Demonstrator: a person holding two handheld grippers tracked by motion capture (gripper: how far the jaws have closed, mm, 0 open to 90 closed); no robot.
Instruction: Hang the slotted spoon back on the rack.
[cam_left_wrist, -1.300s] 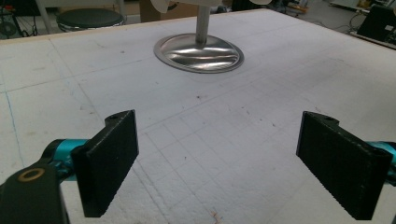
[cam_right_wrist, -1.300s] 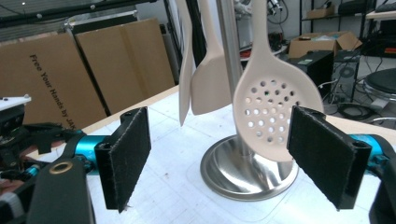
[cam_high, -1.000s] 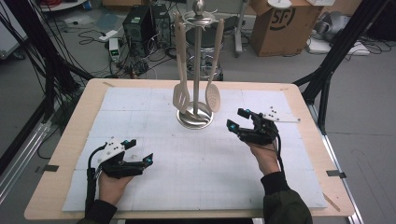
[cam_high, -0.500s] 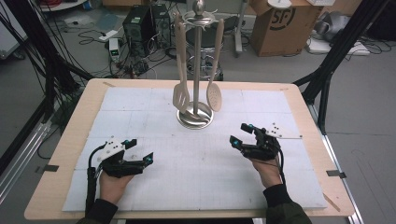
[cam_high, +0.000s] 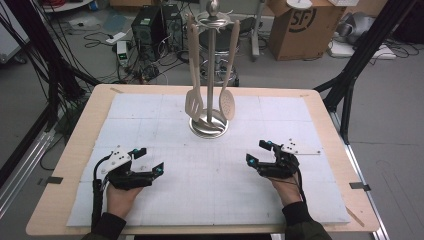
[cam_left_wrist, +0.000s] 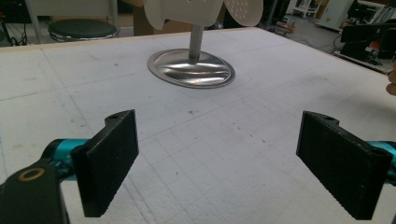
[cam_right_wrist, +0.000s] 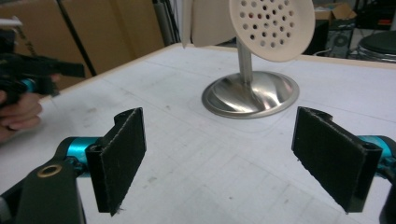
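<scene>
A metal utensil stand (cam_high: 208, 126) rises from a round base at the middle back of the white mat. A pale slotted spatula (cam_high: 196, 102) and a perforated skimmer (cam_high: 227, 105) hang from it. My left gripper (cam_high: 151, 159) rests at the front left, open and empty, facing the base (cam_left_wrist: 190, 69) from well short of it. My right gripper (cam_high: 256, 151) sits low at the front right; its jaws have just been opening and nothing lies between them. In the right gripper view the open gripper (cam_right_wrist: 217, 135) faces the base (cam_right_wrist: 251, 95) and the skimmer (cam_right_wrist: 271, 25).
The white mat (cam_high: 150, 115) covers a wooden table (cam_high: 75, 150). Behind the table are a computer case (cam_high: 147, 25), floor cables and a cardboard box (cam_high: 300, 25). Black frame posts (cam_high: 350, 75) stand at the right and left. The other hand's gripper (cam_right_wrist: 32, 70) sits far left.
My right hand has come down and back toward the table's front edge, and its jaws have spread a little wider. The left hand and the stand have stayed put.
</scene>
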